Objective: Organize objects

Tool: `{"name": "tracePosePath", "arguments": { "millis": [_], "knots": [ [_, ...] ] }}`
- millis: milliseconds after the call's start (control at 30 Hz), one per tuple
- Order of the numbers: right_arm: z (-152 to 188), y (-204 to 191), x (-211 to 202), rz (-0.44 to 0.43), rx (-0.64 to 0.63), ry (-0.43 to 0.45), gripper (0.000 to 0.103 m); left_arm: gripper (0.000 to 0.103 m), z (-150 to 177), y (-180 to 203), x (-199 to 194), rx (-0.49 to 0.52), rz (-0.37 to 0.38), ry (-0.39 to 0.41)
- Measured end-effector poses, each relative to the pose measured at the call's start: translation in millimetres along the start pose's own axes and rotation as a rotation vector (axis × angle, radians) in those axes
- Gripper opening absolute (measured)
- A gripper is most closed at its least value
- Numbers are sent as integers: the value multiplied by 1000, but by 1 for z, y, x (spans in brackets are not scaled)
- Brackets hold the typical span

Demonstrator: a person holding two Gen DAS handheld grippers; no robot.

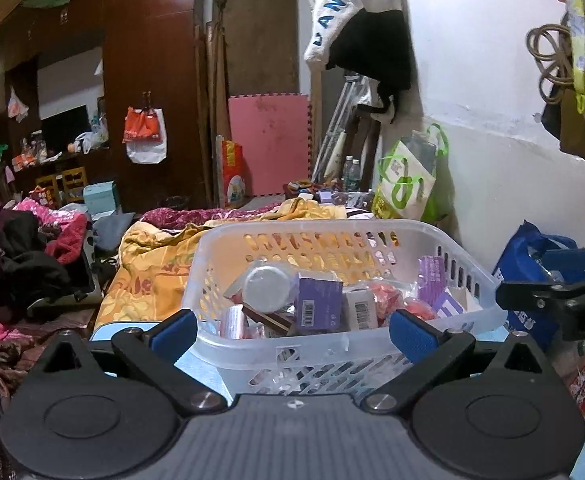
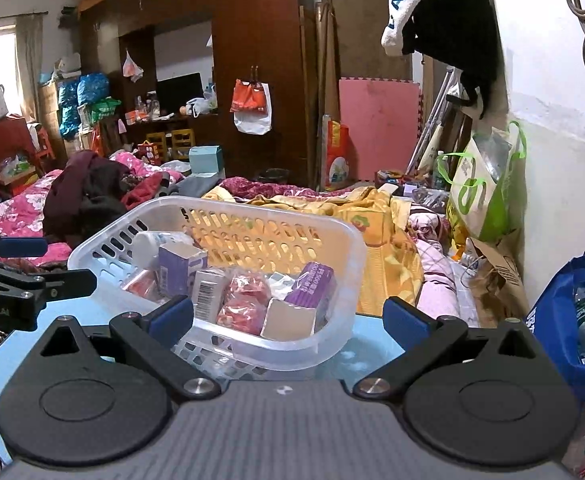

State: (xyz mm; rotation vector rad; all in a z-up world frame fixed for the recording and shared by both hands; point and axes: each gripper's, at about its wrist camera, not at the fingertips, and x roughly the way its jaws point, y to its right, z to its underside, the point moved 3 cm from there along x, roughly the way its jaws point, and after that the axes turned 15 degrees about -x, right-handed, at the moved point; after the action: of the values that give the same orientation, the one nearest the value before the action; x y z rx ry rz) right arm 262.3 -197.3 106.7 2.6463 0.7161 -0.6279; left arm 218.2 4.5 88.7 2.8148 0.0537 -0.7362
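Note:
A clear plastic basket (image 1: 404,229) (image 2: 344,264) stands on a light blue table (image 2: 372,350). It holds purple boxes (image 1: 318,306) (image 2: 180,272), a white barcode box (image 2: 208,294), red packets (image 2: 244,300) and a round white lid (image 1: 266,285). My left gripper (image 1: 292,334) hangs open just before the basket's near wall, with nothing between its fingers. My right gripper (image 2: 288,318) is open too, its left pad over the basket's near corner and its right pad above the table. Each gripper shows at the edge of the other's view.
Behind the table lies a bed with a yellow blanket (image 1: 152,256) and piled clothes (image 1: 20,256). A blue bag (image 2: 572,320) with bottles stands to the right by the white wall. A green-and-white bag (image 2: 484,196) leans against the wall. Dark wardrobes (image 2: 252,40) stand at the back.

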Motion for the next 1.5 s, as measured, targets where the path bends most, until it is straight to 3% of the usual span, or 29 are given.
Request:
{"name": "tracePosePath", "arguments": {
  "millis": [1500],
  "knots": [
    [1,3,-4,30,-35,13,103,103,4,1,3,-12,0,0]
  ]
}}
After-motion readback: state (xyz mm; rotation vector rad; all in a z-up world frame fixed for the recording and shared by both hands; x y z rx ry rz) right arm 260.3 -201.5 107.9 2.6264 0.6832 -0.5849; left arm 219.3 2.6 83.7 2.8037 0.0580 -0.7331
